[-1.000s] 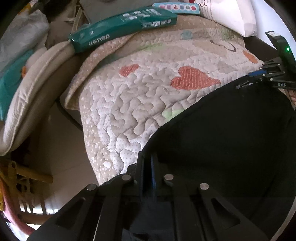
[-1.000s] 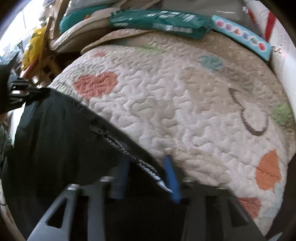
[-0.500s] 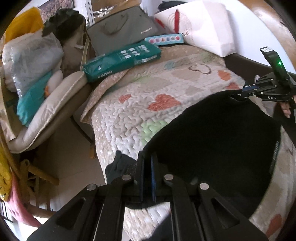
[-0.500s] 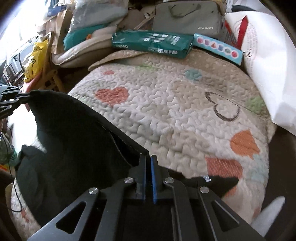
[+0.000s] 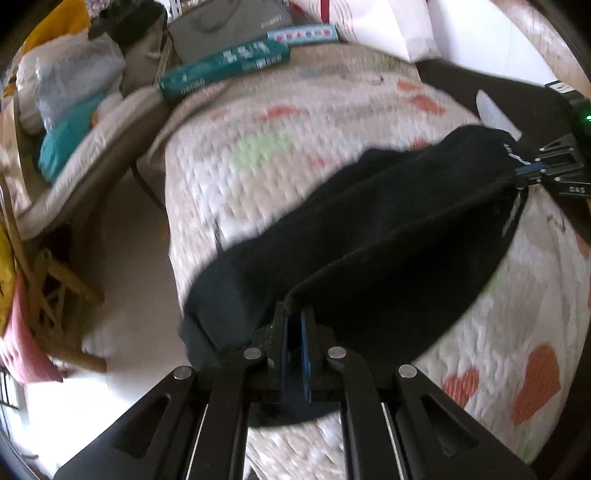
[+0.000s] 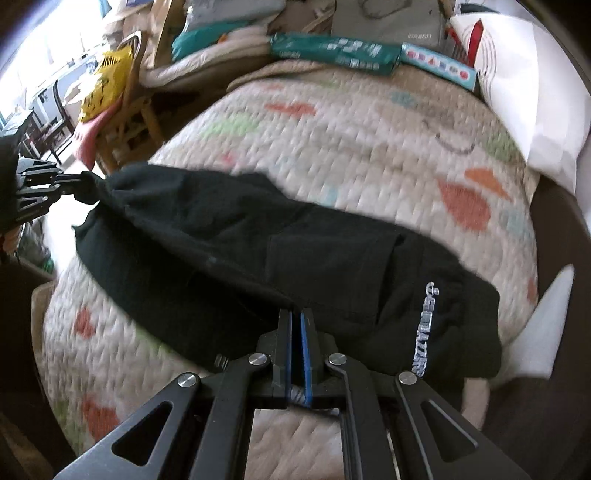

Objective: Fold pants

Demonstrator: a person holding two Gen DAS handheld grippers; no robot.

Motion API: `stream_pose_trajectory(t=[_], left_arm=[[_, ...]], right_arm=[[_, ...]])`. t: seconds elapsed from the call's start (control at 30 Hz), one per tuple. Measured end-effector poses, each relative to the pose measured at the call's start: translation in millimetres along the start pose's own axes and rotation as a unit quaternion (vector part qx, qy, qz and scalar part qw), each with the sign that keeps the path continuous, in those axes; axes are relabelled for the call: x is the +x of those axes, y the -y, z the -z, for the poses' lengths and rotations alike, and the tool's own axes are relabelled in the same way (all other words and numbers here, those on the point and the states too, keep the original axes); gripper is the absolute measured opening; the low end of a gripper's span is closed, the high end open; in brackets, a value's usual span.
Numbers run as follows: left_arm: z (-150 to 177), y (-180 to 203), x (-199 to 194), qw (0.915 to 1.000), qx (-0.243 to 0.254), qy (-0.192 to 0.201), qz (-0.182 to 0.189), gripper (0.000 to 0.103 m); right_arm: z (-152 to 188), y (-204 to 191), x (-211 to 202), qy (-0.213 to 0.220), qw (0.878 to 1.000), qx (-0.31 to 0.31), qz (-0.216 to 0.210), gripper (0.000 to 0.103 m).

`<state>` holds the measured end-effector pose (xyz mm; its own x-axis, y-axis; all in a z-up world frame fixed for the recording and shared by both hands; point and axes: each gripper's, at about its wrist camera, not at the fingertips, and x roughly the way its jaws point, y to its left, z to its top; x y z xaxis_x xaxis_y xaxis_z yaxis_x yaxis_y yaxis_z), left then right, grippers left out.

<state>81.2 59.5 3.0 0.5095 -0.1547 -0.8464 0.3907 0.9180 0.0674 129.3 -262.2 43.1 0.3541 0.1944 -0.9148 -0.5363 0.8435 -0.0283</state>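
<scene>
Black pants (image 5: 388, 229) hang stretched between my two grippers above a quilted bedspread (image 5: 280, 147) with hearts. My left gripper (image 5: 294, 314) is shut on one end of the pants. My right gripper (image 6: 295, 317) is shut on the other end, near a white printed logo (image 6: 424, 332). In the left wrist view the right gripper (image 5: 524, 173) shows at the right edge. In the right wrist view the left gripper (image 6: 79, 181) shows at the left edge, pinching bunched fabric. The pants (image 6: 258, 251) sag in folds between them.
A green box (image 5: 225, 66), a light blue box (image 5: 303, 35), a grey bag (image 5: 229, 26) and a white pillow (image 6: 528, 103) lie at the bed's far end. A cushioned chair (image 5: 74, 147) and wooden frame (image 5: 55, 280) stand left of the bed.
Both grippers have lifted and drawn back from the bed, pulling the pants up off the quilt into a taut band between them. More of the quilt shows now.
</scene>
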Motion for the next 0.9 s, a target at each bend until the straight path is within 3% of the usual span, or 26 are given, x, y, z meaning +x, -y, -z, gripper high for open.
stream_pose_trajectory(t=[0.17,0.33,0.37,0.4,0.43,0.5,0.63,0.73,0.9], left_arm=[[25,16,15,0.9990,0.016,-0.039,-0.017,0.007],[40,17,15,0.9972,0.032,-0.065,-0.019,0.016],[42,16,12,0.9970,0.032,-0.068,-0.021,0.022],[44,13,9,0.9969,0.032,-0.068,-0.020,0.027],[46,10,4,0.9971,0.029,-0.068,-0.018,0.028],[47,2,-11,0.9977,0.023,-0.061,-0.018,0.035],[43,-21,-41,0.9992,-0.007,-0.036,-0.014,0.041],[32,-44,-58,0.9979,-0.063,-0.006,-0.014,0.046],[2,-65,-44,0.9798,-0.198,0.020,-0.018,0.047]], right_arm=[[35,-15,12,-0.028,1.000,0.001,-0.010,0.004],[46,-14,20,-0.033,0.999,0.025,-0.017,0.010],[45,-12,20,-0.033,0.999,0.031,-0.018,0.016],[46,-9,20,-0.036,0.999,0.037,-0.016,0.030],[45,-9,20,-0.038,0.998,0.039,-0.013,0.052],[47,-8,16,-0.039,0.998,0.040,0.003,0.071],[46,-3,-1,-0.029,0.998,0.051,-0.004,0.071],[43,0,-15,-0.015,0.998,0.057,-0.006,0.071],[25,12,-35,0.022,0.996,0.088,0.011,0.071]])
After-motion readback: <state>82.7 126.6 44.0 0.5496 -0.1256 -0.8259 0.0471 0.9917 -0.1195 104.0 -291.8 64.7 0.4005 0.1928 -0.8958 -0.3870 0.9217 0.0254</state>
